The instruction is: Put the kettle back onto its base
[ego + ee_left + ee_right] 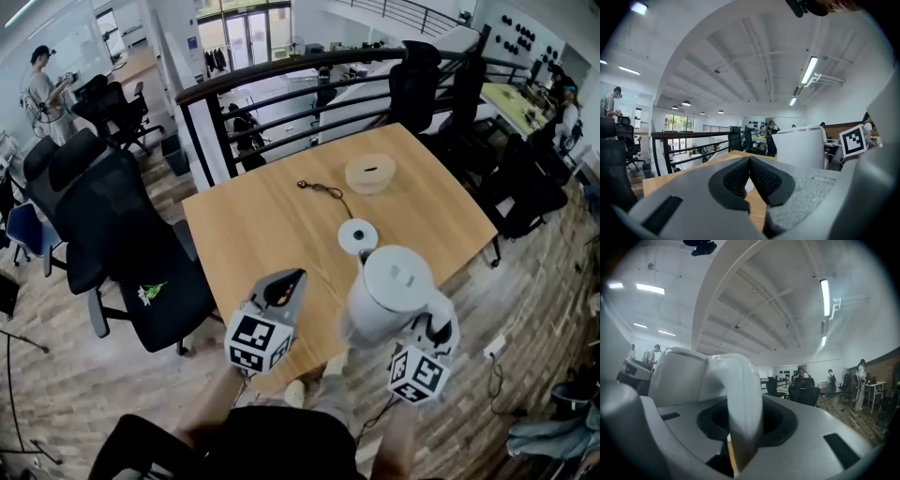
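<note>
A white kettle [391,292] hangs above the near right part of the wooden table [281,225], its handle [739,399] clamped between the jaws of my right gripper [433,330]. The round white base [357,236] lies flat on the table just beyond the kettle, with its cord [323,191] trailing away. In the left gripper view the kettle [800,146] shows to the right. My left gripper [284,291] hovers at the table's near edge, left of the kettle, its pads [761,176] pressed together with nothing between them.
A round beige lidded container [370,173] sits on the far side of the table. Black office chairs [122,244] stand to the left and more at the far right. A black railing [309,89] runs behind the table. A person [45,89] stands far left.
</note>
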`<state>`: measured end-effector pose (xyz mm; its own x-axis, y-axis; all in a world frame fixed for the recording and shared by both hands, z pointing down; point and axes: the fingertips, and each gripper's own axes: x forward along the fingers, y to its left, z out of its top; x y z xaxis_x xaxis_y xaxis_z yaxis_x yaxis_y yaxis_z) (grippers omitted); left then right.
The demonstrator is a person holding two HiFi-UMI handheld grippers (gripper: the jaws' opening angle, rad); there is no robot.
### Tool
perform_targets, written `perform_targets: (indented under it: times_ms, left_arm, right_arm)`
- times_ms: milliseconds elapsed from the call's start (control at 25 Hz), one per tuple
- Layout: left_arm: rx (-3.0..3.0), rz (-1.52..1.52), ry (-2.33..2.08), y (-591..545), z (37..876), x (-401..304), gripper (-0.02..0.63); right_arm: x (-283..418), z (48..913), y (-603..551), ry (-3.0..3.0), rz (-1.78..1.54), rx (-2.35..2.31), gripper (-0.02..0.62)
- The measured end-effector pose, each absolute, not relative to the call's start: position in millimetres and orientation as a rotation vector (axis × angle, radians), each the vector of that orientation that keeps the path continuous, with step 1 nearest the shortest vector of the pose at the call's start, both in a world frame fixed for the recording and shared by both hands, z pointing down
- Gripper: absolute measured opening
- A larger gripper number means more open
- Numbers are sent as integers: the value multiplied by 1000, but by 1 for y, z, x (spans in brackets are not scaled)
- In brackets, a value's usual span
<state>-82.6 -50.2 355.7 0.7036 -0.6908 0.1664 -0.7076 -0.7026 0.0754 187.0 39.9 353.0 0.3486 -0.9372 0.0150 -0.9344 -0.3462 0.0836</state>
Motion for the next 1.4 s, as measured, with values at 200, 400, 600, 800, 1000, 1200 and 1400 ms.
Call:
perform_targets:
  times_ms: [200,400,600,800,1000,1200,1400]
  left_arm:
    - [2745,188,-1194,-71,361,-76,2]
    - [2706,199,-1243,-99,369,-65,2]
    - [2683,205,-1268,-127,379,-48,2]
    - [2645,208,-1279,-155,390,-32,2]
    - [2619,222,-1297,-178,404,-22,2]
    - [2588,244,-1316,-200,419,-14,2]
    - [2566,263,-1329,-217,434,-6,2]
  right_arm:
    - [198,355,7,-1793,-46,2487,104]
    - [214,359,-30,-1833,-49,2459,104]
    - [228,365,-67,-1859,-71,2431,103]
    - [243,373,-104,-1884,-53,2423,103]
    - [254,388,-139,-1902,-57,2396,103]
    - [258,398,-172,-1932,-68,2361,103]
    - [265,410,-200,-1964,-51,2359,103]
